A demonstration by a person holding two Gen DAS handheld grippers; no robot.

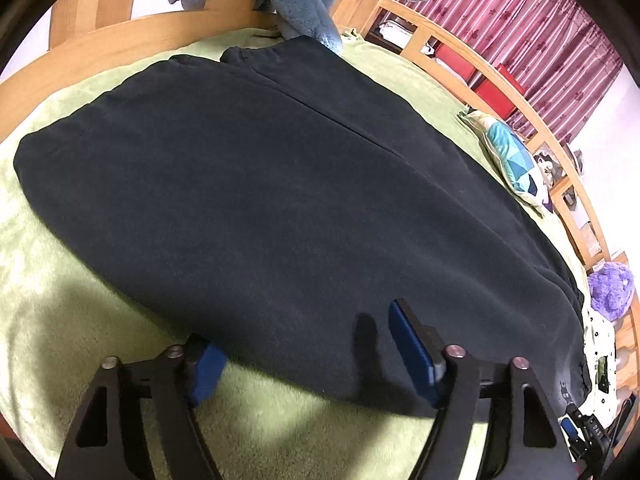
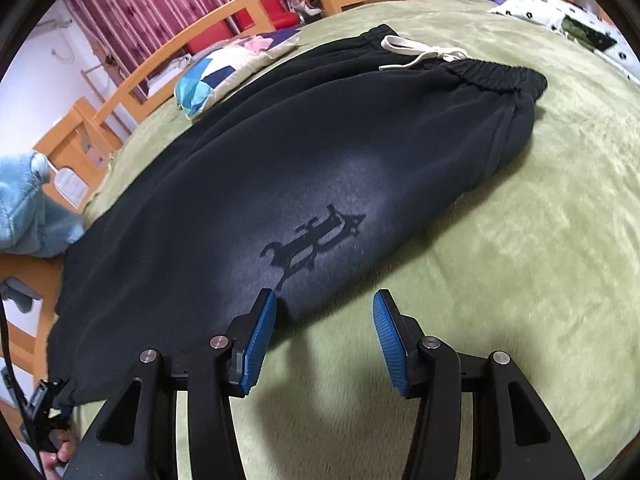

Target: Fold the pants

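The dark pants [image 2: 280,168] are laid on the green blanket [image 2: 520,260]. Both the left gripper [image 1: 308,344] and the right gripper [image 2: 325,320] are held wide open at the pants' near edge, with nothing gripped.

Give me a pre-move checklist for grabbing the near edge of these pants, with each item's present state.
1. Pants lying flat on the green blanket, one leg stacked on the other: ok.
2. Left gripper jaws open, straddling the near hem: ok.
3. Right gripper jaws open, at the near edge: ok.
4. Either gripper already pinching fabric: not ok, both apart from it.
5. Drawstring tucked away: not ok, it lies loose over the waistband.
6. Blue plush toy off the far cuffs: cannot tell; it overlaps them in the left view.
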